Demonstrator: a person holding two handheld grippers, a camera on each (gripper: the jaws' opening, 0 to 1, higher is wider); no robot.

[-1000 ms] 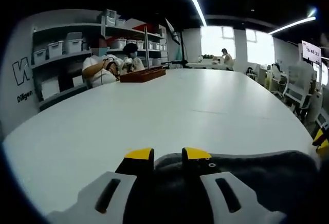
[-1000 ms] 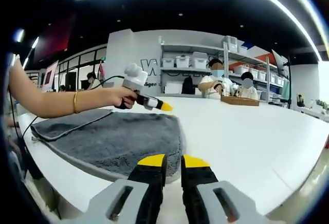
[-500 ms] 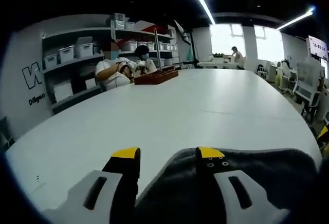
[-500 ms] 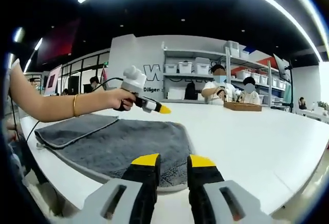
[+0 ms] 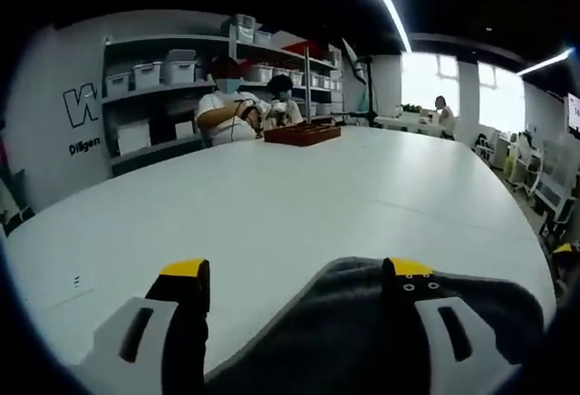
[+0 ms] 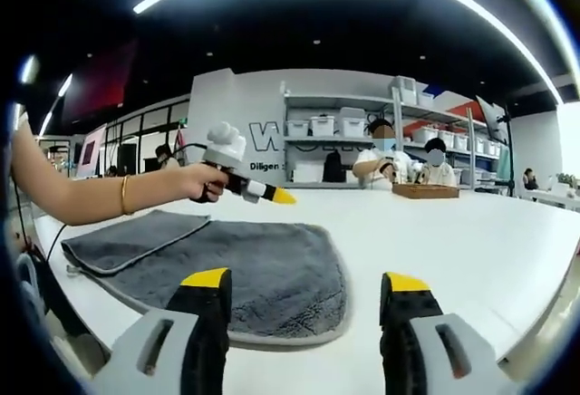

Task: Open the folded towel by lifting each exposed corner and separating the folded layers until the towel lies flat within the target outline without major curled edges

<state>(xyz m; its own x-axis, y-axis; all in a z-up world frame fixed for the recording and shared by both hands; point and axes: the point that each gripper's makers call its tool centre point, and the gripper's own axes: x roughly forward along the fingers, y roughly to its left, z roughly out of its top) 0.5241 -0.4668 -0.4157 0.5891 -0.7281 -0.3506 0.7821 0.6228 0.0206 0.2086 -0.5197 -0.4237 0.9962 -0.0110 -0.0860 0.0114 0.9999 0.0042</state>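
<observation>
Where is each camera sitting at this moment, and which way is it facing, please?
Left gripper view: rides the left gripper, low over the grey towel, facing across the white table toward the shelves; its yellow-tipped fingers stand apart.
Right gripper view: rides the right gripper at the table's edge, facing the towel and shelves; the person's forearm holds the left gripper above the towel.
Shared: towel, table, shelves, seated people.

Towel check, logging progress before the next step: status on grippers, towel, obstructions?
Left gripper open, right gripper open, neither gripping. Grey towel on the white table, one folded layer at its far-left end. Nothing on it.
</observation>
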